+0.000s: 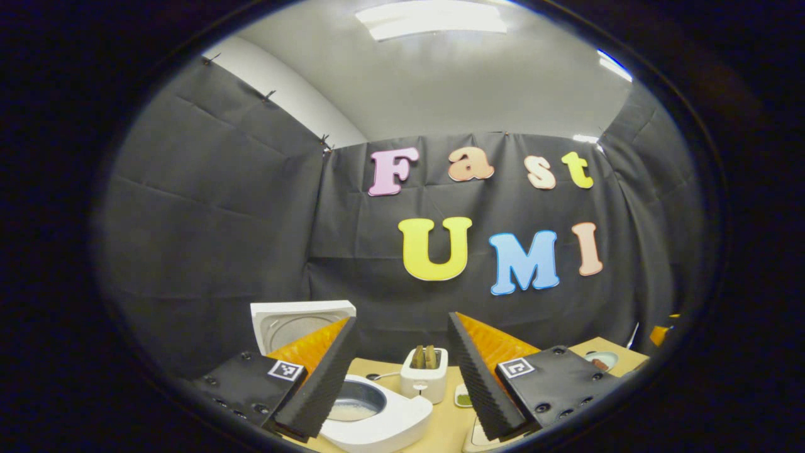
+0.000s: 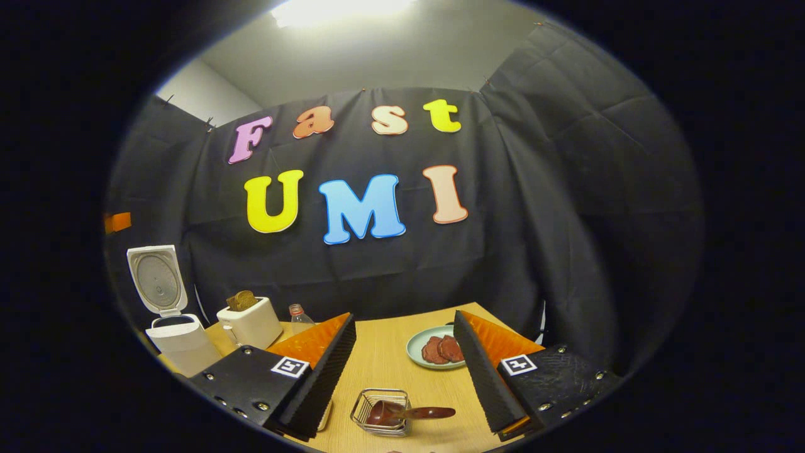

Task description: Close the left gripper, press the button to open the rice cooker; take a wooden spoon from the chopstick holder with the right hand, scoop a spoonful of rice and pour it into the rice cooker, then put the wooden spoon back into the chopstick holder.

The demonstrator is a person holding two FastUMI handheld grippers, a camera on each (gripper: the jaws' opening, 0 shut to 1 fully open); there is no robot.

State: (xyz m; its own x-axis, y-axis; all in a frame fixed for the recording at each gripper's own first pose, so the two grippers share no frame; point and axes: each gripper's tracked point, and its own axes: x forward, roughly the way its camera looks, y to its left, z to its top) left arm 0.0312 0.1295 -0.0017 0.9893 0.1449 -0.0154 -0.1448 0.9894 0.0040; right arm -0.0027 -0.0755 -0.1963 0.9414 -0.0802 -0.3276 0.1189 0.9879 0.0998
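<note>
In the left gripper view the left gripper (image 1: 402, 377) hangs with jaws spread wide and empty; the rice cooker (image 1: 377, 412) sits at seven o'clock, lid (image 1: 300, 321) raised, its pot partly behind the left finger, and a toaster (image 1: 425, 374) stands between the fingers. In the right gripper view the right gripper (image 2: 402, 374) is likewise agape, holding nothing; the wooden spoon (image 2: 409, 413) lies across the wire chopstick holder (image 2: 381, 412) at six o'clock, between the fingers and clear of both. A plate (image 2: 422, 346) rests beyond, toward one o'clock.

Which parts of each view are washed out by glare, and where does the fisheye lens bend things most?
Left gripper view: the ceiling light glares white; the wall folds curve near the edges. Right gripper view: the ceiling light blows out; the rice cooker leans at the left edge.
</note>
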